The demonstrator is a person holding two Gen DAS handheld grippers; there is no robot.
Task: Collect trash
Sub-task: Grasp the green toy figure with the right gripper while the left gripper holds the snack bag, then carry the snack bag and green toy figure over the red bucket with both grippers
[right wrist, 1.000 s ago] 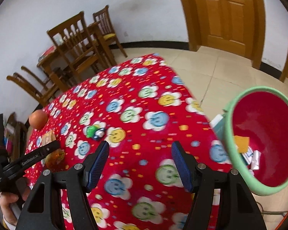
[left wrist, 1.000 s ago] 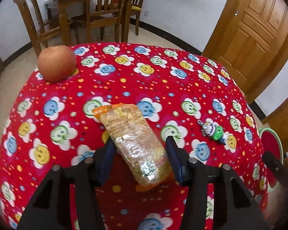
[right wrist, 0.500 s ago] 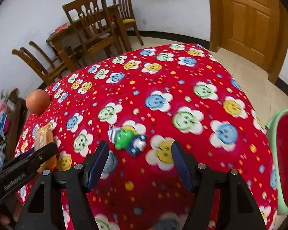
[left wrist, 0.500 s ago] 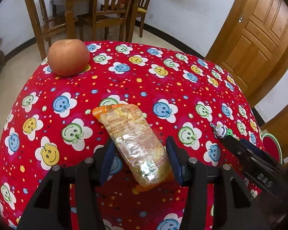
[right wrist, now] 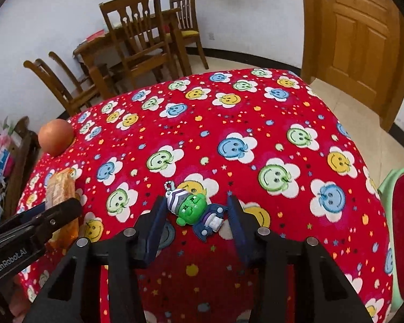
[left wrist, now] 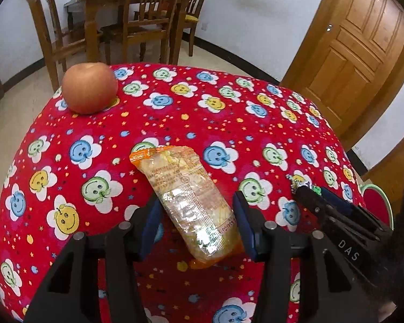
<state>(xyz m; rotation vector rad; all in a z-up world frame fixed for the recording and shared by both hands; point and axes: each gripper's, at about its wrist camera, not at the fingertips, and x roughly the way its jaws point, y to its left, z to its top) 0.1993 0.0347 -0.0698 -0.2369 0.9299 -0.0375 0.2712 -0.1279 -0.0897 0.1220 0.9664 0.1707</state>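
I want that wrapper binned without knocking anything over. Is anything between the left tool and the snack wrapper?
Nothing visible does. The snack wrapper already lies between the left tool's open jaws on the tablecloth. The apple sits well beyond it, near the far left edge, and the toy keychain lies off to the right.

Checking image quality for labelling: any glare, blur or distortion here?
Left wrist view: sharp; glare on the snack packet; fisheye bows the wooden door. Right wrist view: sharp too; the green toy keychain is crisp; dark vignette in the corners.
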